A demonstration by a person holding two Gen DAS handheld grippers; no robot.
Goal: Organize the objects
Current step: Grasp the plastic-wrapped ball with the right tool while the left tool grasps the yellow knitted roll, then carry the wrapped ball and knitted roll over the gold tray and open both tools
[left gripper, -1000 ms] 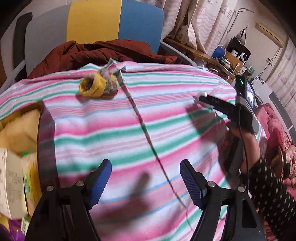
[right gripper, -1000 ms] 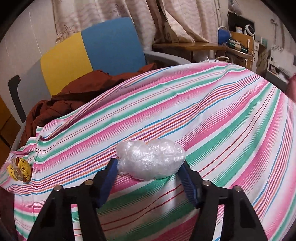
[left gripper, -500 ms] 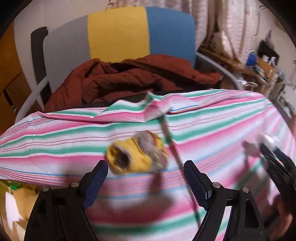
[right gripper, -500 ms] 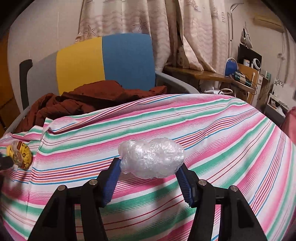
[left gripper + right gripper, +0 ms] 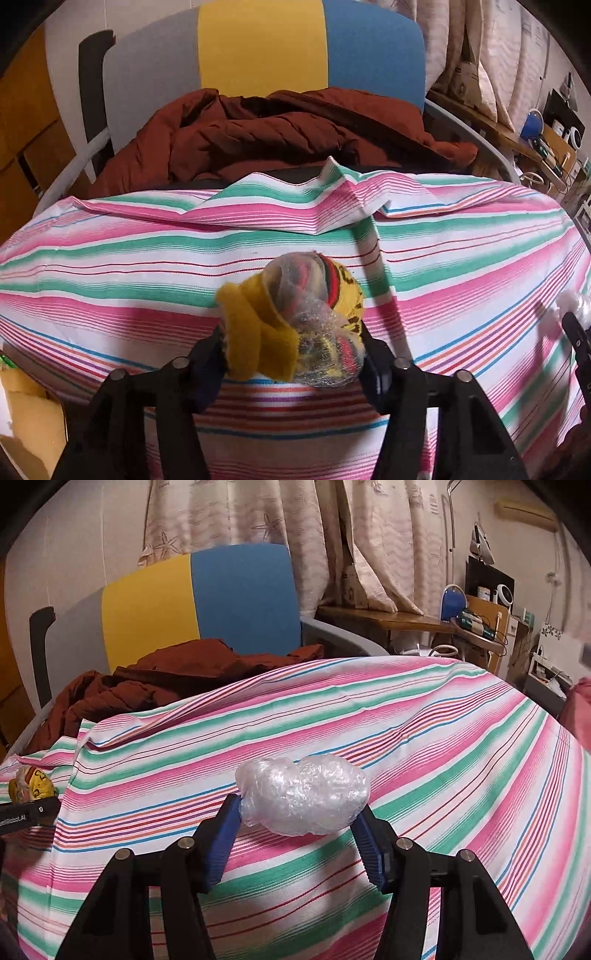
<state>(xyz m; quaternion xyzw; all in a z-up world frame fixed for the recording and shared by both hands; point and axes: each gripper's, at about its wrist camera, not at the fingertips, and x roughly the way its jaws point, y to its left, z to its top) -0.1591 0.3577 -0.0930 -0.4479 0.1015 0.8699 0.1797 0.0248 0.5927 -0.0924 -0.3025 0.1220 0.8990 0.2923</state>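
A yellow knitted bundle wrapped partly in clear plastic (image 5: 295, 325) lies on the striped cloth (image 5: 147, 266). My left gripper (image 5: 291, 354) is shut on the yellow bundle, its fingers pressed against both sides. The bundle also shows far left in the right wrist view (image 5: 31, 781). My right gripper (image 5: 299, 830) is shut on a wad of clear bubble wrap (image 5: 303, 794) and holds it just above the cloth (image 5: 443, 757). The right gripper's tip with the wad shows at the right edge of the left wrist view (image 5: 576, 314).
A brown jacket (image 5: 277, 136) lies on a grey, yellow and blue chair (image 5: 258, 48) behind the table. A folded cloth edge (image 5: 332, 206) rises at the far side. A wooden shelf with clutter (image 5: 424, 624) and curtains stand at the right. Yellow items (image 5: 26, 413) sit at lower left.
My left gripper moved forward to the yellow bundle and shut on it. My right gripper kept hold of the bubble wrap and lifted slightly, tilting up.
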